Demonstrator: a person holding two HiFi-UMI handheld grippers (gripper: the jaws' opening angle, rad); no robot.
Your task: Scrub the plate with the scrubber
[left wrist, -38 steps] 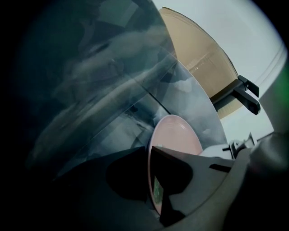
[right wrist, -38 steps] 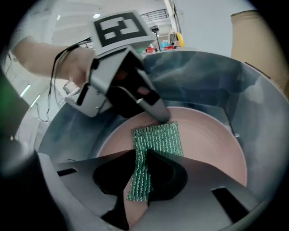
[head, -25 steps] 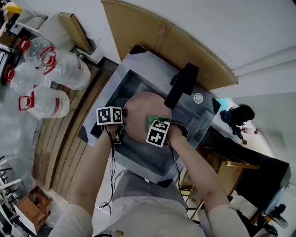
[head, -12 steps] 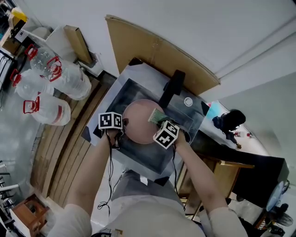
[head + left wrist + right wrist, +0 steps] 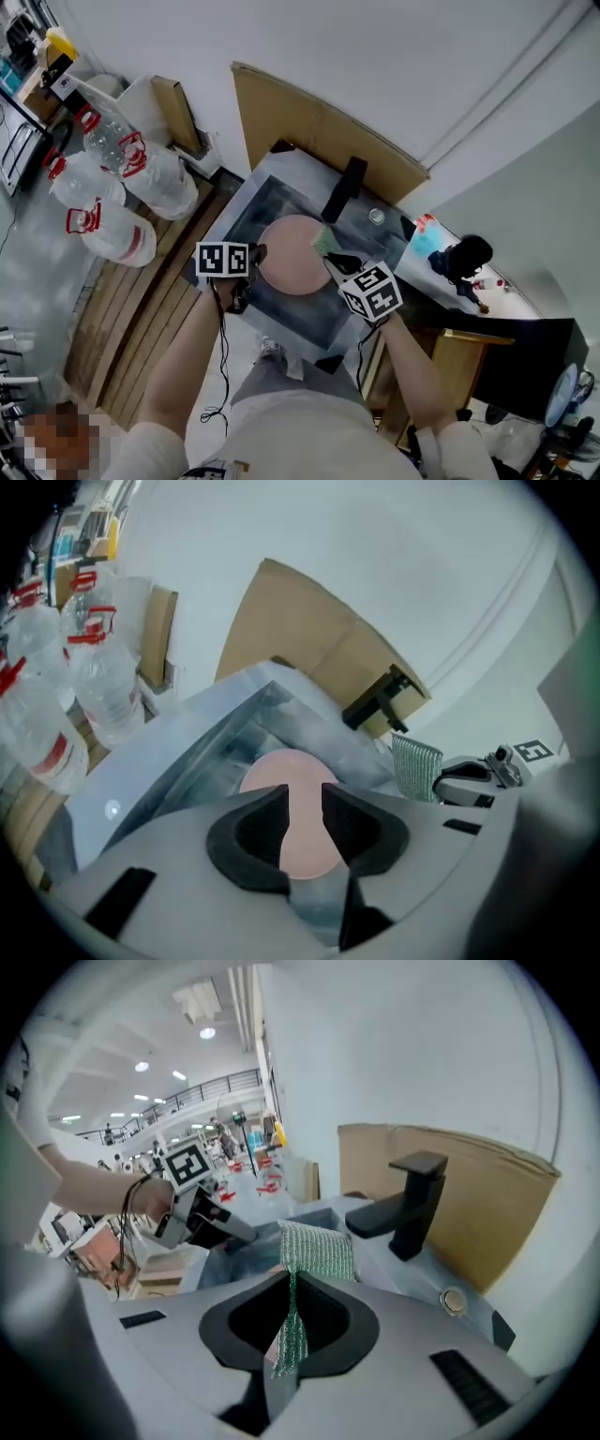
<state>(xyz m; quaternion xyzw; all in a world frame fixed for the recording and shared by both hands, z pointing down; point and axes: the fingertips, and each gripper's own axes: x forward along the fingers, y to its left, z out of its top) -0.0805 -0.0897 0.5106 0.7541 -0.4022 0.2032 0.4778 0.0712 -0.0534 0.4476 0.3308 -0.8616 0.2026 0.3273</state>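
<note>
A round pink plate lies in the grey sink basin. My left gripper hovers at its left rim, jaws open and empty; in the left gripper view the plate shows beyond the gap of the left gripper. My right gripper is shut on a green mesh scrubber, held above the plate's right edge. In the right gripper view the scrubber stands pinched in the right gripper, hanging below the jaws.
A black faucet rises at the sink's far side, with a small round knob beside it. Cardboard leans on the wall behind. Large water bottles stand on the floor to the left.
The scrubber has come up off the plate and moved to its right edge. My left gripper has opened and let go of the plate's rim. The head view has shifted.
</note>
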